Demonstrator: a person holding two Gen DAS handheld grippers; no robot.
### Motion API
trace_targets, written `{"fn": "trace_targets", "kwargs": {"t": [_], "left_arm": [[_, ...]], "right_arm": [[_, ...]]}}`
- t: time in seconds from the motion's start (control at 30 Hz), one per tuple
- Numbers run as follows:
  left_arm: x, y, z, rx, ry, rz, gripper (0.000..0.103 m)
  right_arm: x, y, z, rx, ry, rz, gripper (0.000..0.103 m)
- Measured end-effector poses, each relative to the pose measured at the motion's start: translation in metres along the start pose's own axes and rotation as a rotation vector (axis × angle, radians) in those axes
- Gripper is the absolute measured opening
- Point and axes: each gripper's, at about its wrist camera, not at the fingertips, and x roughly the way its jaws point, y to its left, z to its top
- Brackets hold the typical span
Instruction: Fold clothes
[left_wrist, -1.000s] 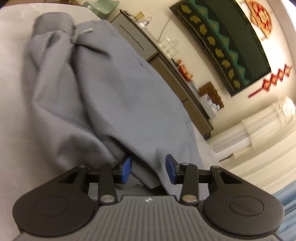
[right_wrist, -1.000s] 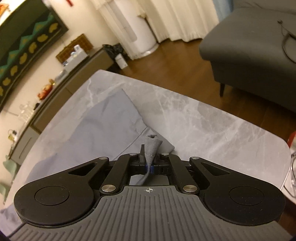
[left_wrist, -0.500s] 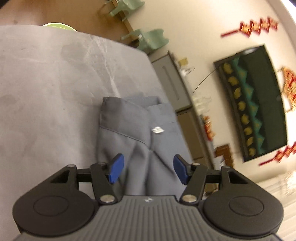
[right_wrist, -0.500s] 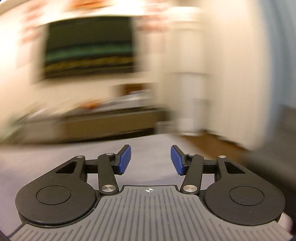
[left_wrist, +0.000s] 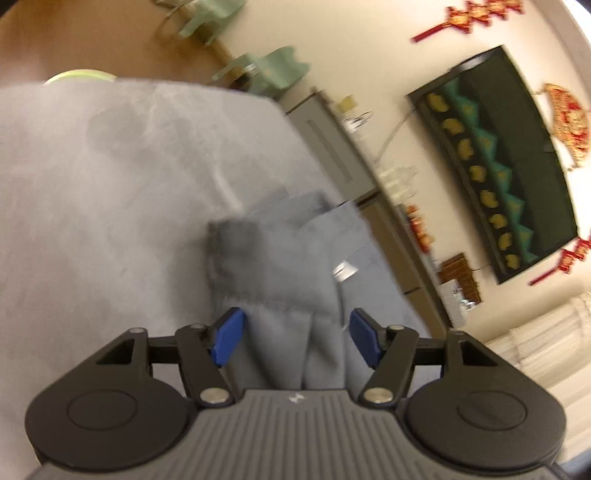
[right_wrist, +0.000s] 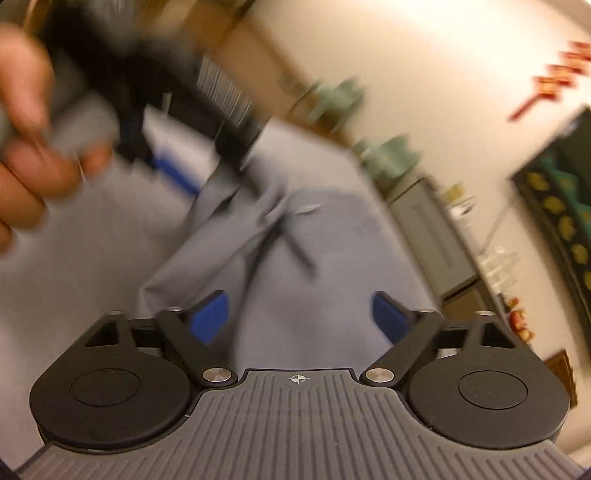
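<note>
A grey marbled table (left_wrist: 110, 192) fills the left of the frame. Beyond it, a low grey sideboard (left_wrist: 332, 147) runs along a cream wall (left_wrist: 369, 48) bearing a dark green-and-gold hanging (left_wrist: 509, 162). Pale green chairs (left_wrist: 273, 70) stand at the upper centre on brown floor (left_wrist: 92, 40). White curtains (left_wrist: 546, 347) hang at the right.

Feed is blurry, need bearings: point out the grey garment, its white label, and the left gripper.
grey garment (left_wrist: 280, 266), left wrist view, folded top layer.
white label (left_wrist: 343, 268), left wrist view, its middle.
left gripper (left_wrist: 295, 334), left wrist view, between the open fingertips.
</note>
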Motion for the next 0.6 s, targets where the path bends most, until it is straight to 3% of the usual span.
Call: {"fn": "trace_targets", "kwargs": {"t": [0.07,0.1,0.13,0.17,0.2,0.23,0.27,0.37,0.4,0.47,0.5,0.57,0.6], "left_arm": [[0.001,0.001,0.003,0.024,-0.002,-0.015,0.072],[0.006,-0.002,0.004,0.047,0.007,-0.006,0.072],[0.012,-0.006,0.005,0.071,0.019,0.006,0.066],[0.018,-0.011,0.006,0.096,0.031,0.019,0.059],[0.024,-0.015,0.006,0.121,0.042,0.031,0.034],[0.023,-0.017,0.007,0.132,0.034,0.047,0.023],[0.021,-0.018,0.007,0.140,0.022,0.063,0.023],[-0.018,-0.002,0.014,0.025,-0.066,0.057,0.021],[-0.043,0.010,0.013,-0.030,-0.122,0.026,0.021],[-0.075,0.038,-0.012,-0.157,-0.215,0.111,0.022],[-0.075,0.053,-0.023,-0.226,-0.201,0.159,0.023],[-0.063,0.075,-0.031,-0.319,-0.101,0.150,0.021],[-0.067,0.074,-0.030,-0.309,-0.103,0.142,0.022]], "right_arm": [[0.023,-0.003,0.004,-0.004,0.083,0.024,0.046],[0.027,-0.008,0.003,0.013,0.100,0.023,0.021],[0.031,-0.014,0.003,0.029,0.118,0.023,0.005],[0.034,-0.019,0.003,0.045,0.136,0.022,0.004],[0.036,-0.025,0.002,0.066,0.145,0.016,0.002],[0.034,-0.034,0.002,0.099,0.136,-0.002,0.002],[0.028,-0.046,0.001,0.146,0.117,-0.025,0.002],[-0.009,-0.093,-0.006,0.387,0.003,-0.055,0.001],[-0.023,-0.111,-0.014,0.510,-0.047,-0.039,0.001],[-0.040,-0.143,-0.041,0.792,-0.139,0.051,0.001],[-0.040,-0.153,-0.052,0.891,-0.150,0.091,0.001],[-0.012,-0.150,-0.064,0.906,-0.055,0.110,0.001],[-0.003,-0.145,-0.069,0.906,-0.023,0.111,0.001]]}}
